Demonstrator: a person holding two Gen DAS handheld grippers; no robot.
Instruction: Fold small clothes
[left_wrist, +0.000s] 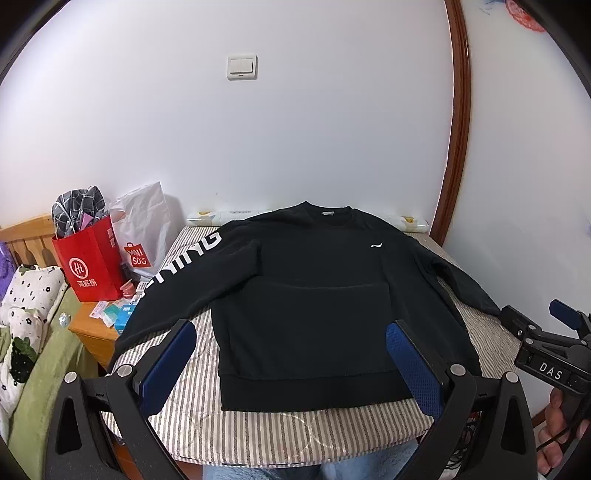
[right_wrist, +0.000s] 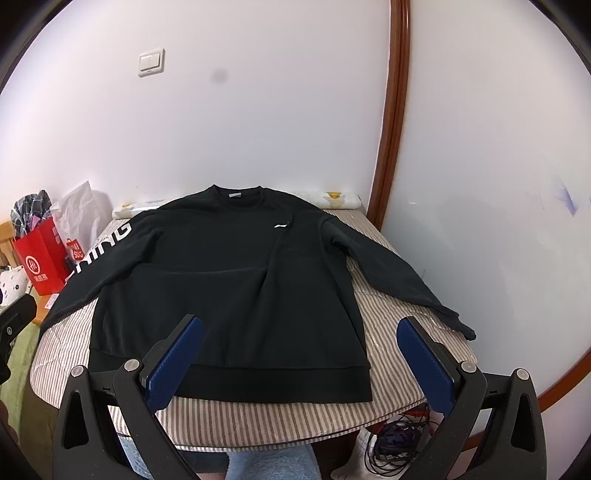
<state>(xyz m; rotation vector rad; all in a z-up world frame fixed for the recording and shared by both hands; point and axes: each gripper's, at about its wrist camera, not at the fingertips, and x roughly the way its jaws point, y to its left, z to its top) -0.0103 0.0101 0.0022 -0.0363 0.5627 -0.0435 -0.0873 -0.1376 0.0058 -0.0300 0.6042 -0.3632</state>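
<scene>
A black sweatshirt (left_wrist: 317, 295) (right_wrist: 221, 280) lies flat, face up, on a striped padded table (left_wrist: 295, 424) (right_wrist: 295, 417), collar at the far end and hem nearest me. White letters run down its left sleeve (left_wrist: 177, 273), which hangs over the table's left edge. The right sleeve (right_wrist: 391, 269) stretches out to the right. My left gripper (left_wrist: 291, 354) hovers open above the hem with nothing between its blue pads. My right gripper (right_wrist: 299, 350) stands open too, above the hem's right corner, and also shows in the left wrist view at the right edge (left_wrist: 546, 332).
A red paper bag (left_wrist: 92, 262) and a white bag (left_wrist: 144, 229) stand on a wooden nightstand (left_wrist: 92, 328) to the left. Beside it is a bed with floral pillows (left_wrist: 26, 306). A white wall and a brown door frame (left_wrist: 458, 129) lie behind. Cables (right_wrist: 391, 443) lie under the table's right side.
</scene>
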